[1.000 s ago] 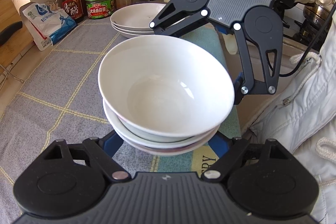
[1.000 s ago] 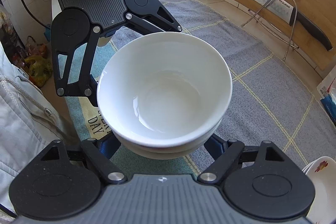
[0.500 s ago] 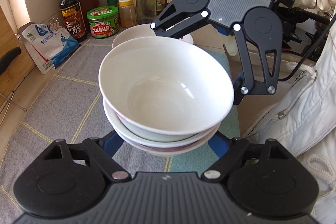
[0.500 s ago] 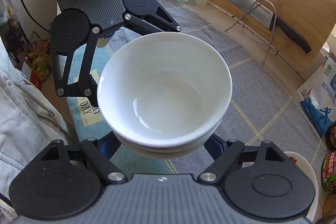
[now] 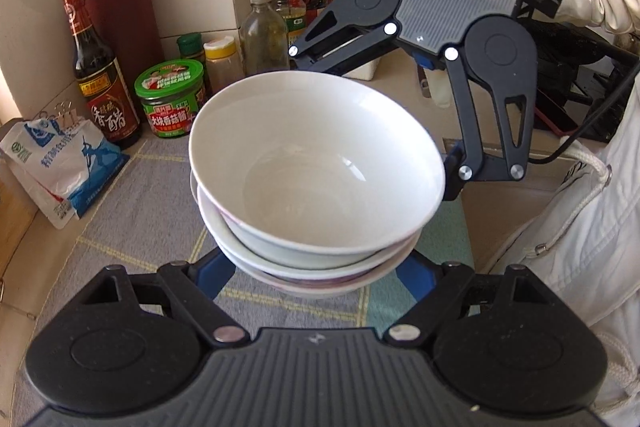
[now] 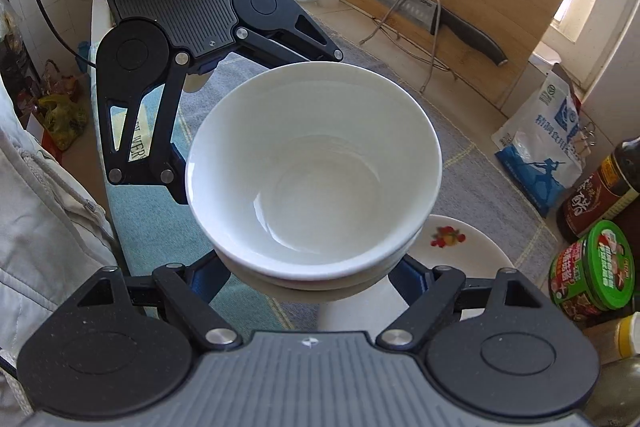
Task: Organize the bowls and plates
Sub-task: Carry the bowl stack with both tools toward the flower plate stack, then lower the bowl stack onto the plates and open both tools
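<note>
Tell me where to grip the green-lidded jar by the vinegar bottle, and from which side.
Grip the green-lidded jar across its straight round sides just below the lid, coming from the mat side. It stands upright. The dark bottle stands close on one side and small spice jars behind, so the front looks like the freest approach. Both grippers are now busy with the bowl stack.

Knife block (image 5: 120,15), vinegar bottle (image 5: 100,83), green-lidded jar (image 5: 172,99), salt bag (image 5: 60,163); cutting board (image 6: 460,7).
</note>
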